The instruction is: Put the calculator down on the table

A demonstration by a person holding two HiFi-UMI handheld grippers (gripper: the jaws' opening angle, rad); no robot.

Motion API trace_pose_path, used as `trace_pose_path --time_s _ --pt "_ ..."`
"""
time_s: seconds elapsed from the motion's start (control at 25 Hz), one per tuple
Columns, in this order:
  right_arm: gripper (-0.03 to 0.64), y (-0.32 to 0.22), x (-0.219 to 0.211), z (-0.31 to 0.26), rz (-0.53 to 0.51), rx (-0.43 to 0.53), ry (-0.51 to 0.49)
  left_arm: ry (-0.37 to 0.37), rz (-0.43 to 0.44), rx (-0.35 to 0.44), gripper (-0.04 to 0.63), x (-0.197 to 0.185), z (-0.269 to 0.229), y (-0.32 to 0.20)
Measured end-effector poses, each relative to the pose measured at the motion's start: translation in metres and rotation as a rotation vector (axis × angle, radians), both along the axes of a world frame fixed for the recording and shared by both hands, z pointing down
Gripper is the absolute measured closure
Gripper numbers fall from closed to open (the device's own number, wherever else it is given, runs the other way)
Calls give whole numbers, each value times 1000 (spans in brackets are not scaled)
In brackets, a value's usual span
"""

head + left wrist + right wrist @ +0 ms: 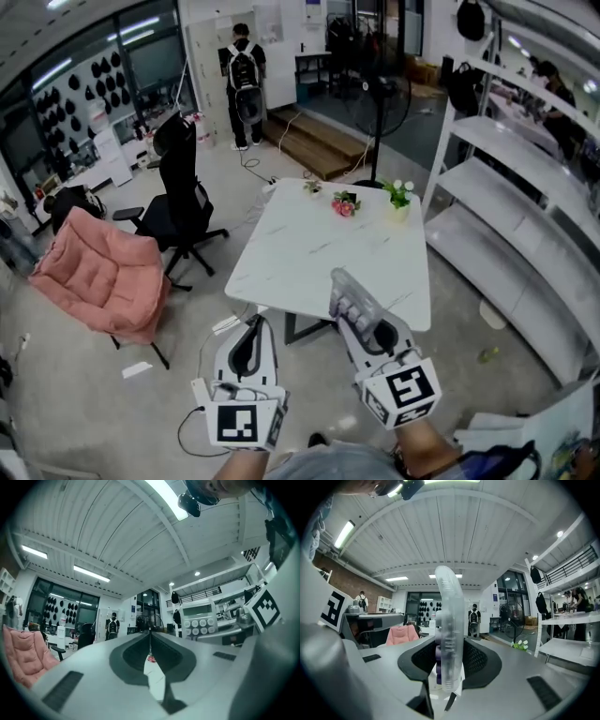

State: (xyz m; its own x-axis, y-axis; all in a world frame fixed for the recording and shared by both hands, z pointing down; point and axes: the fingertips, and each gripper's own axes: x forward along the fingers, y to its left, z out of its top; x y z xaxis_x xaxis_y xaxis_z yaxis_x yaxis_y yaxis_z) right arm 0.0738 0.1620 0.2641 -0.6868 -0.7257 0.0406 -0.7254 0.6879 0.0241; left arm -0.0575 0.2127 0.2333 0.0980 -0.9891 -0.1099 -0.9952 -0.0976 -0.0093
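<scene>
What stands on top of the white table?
Pink flowers and potted white flowers near the table's far edge. The calculator in the right gripper hides part of its near side.

Cool, even light is pouring from ceiling tube lights (161, 498), one glaring at twelve o'clock in the left gripper view. The table (309, 253) is gleaming pale in the head view. Both gripper views are bending hard inside dark round borders; the calculator (449, 634), close to the lens, is looking soft. Shadows are falling faint.
</scene>
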Motion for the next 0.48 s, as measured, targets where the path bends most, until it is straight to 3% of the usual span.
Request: trace_pose_path --time_s 0.48 --pt "469 -38 -26 33 53 -72 41 23 55 -92 581 -31 43 -47"
